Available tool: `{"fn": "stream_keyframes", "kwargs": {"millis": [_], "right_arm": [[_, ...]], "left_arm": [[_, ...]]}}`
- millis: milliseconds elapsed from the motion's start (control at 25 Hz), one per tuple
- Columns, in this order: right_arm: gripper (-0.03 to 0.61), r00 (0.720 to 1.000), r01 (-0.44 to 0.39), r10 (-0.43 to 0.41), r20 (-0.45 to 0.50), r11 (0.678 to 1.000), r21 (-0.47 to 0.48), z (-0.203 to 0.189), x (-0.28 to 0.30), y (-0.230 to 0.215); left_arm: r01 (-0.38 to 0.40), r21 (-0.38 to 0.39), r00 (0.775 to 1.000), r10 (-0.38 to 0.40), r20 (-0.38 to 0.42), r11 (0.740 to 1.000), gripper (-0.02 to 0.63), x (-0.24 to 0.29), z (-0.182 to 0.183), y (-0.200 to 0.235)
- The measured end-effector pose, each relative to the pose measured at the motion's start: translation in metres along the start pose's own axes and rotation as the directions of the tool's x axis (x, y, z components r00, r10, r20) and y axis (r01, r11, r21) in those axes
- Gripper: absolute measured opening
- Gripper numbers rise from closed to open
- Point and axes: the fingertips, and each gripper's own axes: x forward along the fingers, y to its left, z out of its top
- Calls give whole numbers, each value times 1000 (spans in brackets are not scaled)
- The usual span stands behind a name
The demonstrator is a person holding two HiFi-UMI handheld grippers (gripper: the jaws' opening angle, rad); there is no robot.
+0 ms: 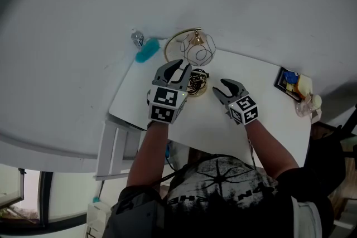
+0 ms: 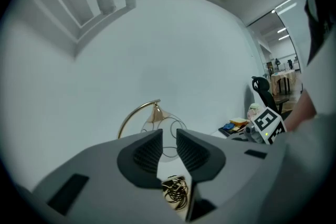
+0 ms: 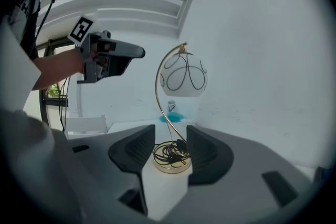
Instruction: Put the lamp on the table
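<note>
Fingers released on left gripper and right gripper. Lamp upright on table, 2 o'clock off left, 10 o'clock off right.

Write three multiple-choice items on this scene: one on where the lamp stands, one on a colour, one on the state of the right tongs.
1. Where does the lamp stand?
A. On the floor
B. On the white table, near the wall
C. On a chair

2. What colour is the lamp's arched stem?
A. Gold
B. Red
C. Green

3. How are the right tongs?
A. Shut on the stem
B. Open, holding nothing
C. Shut on a cup

Answers:
1 B: the head view shows its round base resting on the tabletop by the wall.
2 A: the stem shines gold in the right gripper view.
3 B: the pads stand apart, with the base farther along the table, not between them.
</note>
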Motion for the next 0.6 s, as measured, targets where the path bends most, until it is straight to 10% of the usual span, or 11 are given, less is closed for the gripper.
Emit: {"fn": "stream_keyframes", "kwargs": {"millis": [600], "right_arm": [[26, 989, -27, 18, 149, 998, 60, 54, -123, 36]], "left_arm": [[214, -260, 976, -195, 100, 942, 17, -51, -46, -123]]}}
